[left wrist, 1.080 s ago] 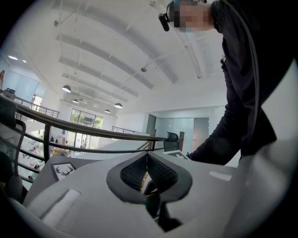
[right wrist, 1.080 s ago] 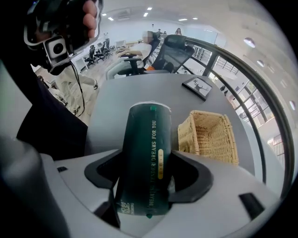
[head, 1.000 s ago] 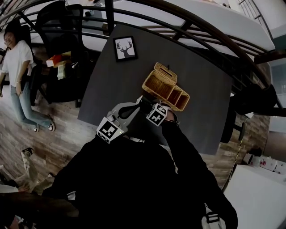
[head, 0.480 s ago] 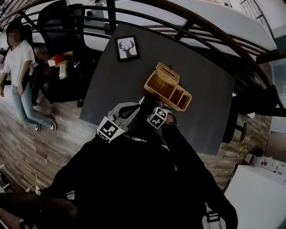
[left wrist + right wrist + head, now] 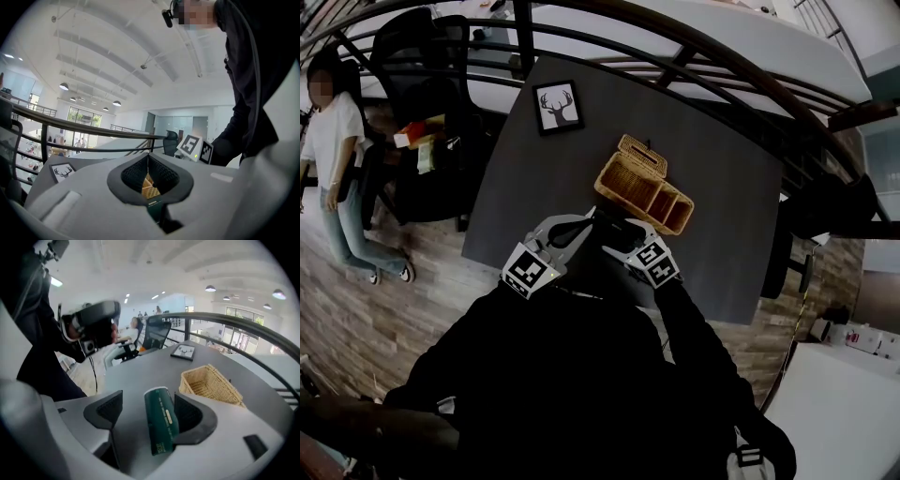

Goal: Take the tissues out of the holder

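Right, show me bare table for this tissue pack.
Free: the table right of the wicker holder, and left of it, this side of the framed deer picture. Crowded: near edge, by left hand-held gripper and right hand-held gripper.

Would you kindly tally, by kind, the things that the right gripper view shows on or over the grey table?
basket: 1
framed picture: 1
green pack of tissues: 1
Total: 3
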A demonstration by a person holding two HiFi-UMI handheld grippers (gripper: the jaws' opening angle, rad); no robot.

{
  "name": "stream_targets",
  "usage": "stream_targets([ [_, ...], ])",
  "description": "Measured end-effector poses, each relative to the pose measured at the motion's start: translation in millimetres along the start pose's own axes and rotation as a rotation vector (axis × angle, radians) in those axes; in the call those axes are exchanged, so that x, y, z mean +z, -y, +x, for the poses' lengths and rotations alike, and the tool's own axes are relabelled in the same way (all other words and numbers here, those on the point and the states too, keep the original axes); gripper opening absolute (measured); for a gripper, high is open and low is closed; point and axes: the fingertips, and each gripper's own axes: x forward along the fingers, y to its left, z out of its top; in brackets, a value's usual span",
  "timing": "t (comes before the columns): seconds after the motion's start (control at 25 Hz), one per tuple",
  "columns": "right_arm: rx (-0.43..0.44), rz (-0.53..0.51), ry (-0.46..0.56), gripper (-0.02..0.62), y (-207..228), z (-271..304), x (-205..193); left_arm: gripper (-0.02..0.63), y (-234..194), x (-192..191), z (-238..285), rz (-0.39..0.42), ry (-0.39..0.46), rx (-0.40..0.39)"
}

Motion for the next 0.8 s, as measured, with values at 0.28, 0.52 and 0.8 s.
stream_targets([
  [0.28, 0.038, 0.107, 0.395, 0.344, -29, -59, 62, 0.008, 7, 4, 4, -0.001, -0.020, -0.024],
  [0.52, 0.009, 0.113, 0.586, 0.247, -36, -87, 90, 0.008, 15, 7, 7, 0.005, -0.023, -0.050],
  [0.8, -0.085, 0.112, 0.665, 0.005, -22, -98, 102, 0.008, 18, 10, 12, 0.015, -0.024, -0.066],
])
